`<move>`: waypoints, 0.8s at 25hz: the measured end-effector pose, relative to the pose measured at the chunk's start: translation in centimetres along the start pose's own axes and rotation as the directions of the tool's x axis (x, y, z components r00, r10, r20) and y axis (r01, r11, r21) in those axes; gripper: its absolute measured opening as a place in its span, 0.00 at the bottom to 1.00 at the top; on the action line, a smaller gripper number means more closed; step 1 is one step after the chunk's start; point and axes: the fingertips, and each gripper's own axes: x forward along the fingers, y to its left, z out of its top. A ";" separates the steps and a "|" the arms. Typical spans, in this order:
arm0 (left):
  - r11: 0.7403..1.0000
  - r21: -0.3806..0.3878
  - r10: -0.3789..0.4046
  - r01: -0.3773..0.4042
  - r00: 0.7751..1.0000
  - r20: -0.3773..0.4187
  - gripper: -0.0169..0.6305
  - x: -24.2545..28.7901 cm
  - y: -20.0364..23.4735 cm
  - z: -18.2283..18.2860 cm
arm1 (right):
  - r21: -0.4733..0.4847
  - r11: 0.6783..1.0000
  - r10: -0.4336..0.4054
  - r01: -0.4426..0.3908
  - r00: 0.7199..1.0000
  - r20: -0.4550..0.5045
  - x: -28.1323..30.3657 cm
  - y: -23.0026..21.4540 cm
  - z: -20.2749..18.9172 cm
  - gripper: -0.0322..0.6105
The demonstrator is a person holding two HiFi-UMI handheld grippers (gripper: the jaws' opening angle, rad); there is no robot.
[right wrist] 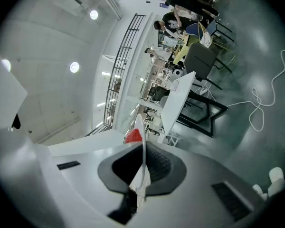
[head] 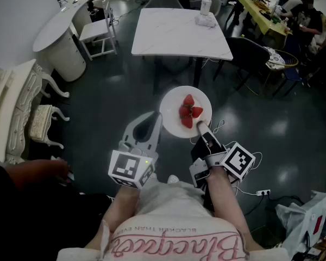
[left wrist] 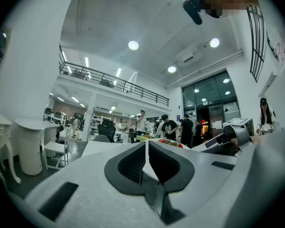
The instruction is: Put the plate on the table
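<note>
Two grippers held out roughly level, left gripper [head: 156,119] clamped shut on the left rim of the plate [head: 171,116], right gripper [head: 200,127] pinched shut on its near rim, strawberries [head: 189,112] carried on it, plate held above the dark floor [head: 108,91], white table [head: 168,31] set ahead.

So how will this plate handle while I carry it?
Probably stiff: the plate lies flat with the left tongs and right tongs pinching only its thin rim. Likely slippery there, being smooth. The loose strawberries may slide if it tips.

left gripper [head: 155,118], right gripper [head: 201,128] clamped
</note>
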 end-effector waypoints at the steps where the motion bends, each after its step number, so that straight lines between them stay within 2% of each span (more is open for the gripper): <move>1: 1.000 0.001 0.001 -0.001 1.000 -0.002 0.06 0.1 -0.1 0.0 | 0.004 1.000 0.005 -0.005 1.000 -0.002 0.0 0.0 0.0 0.07; 12: 0.999 0.008 0.051 -0.051 0.999 0.008 0.06 0.2 -0.1 -1.0 | 0.003 0.999 0.035 -0.035 0.998 -0.050 0.7 -1.3 0.1 0.07; 17: 0.998 0.007 0.067 -0.067 0.998 -0.010 0.06 3.5 -0.6 -1.1 | 0.031 0.999 0.042 -0.040 0.996 -0.073 2.2 -2.2 3.1 0.07; 20: 0.997 0.002 0.073 -0.073 0.997 -0.011 0.06 5.2 0.8 -0.8 | 0.037 0.999 0.038 -0.036 0.997 -0.072 4.1 -2.3 4.1 0.07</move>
